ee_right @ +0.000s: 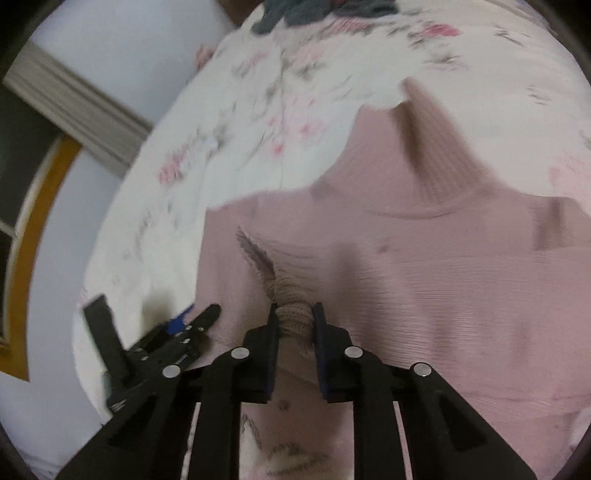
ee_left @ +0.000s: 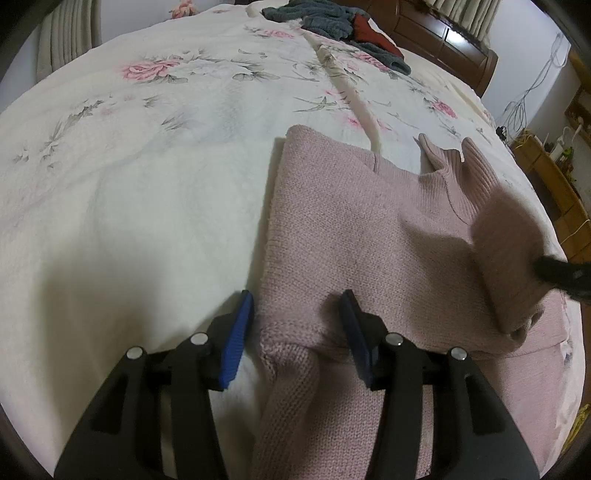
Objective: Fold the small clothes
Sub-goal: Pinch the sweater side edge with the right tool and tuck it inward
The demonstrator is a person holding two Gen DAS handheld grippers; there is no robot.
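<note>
Here, a pink knitted sweater [ee_left: 343,229] is lying on a floral bedspread [ee_left: 147,184], with its ribbed collar [ee_left: 465,173] pointing toward the far edge of the bed, where a heap of grey clothes [ee_left: 321,18] is sitting. The left gripper [ee_left: 295,325] is hovering with its jaws spread wide and holding nothing, the blue-padded finger [ee_left: 236,343] over bare bedspread and the other over the sweater's near left edge. The right gripper [ee_right: 295,321] is pinching a bunched sleeve cuff [ee_right: 291,314] narrowly between its jaws, lifting it above the sweater's body, blurred in both views.
</note>
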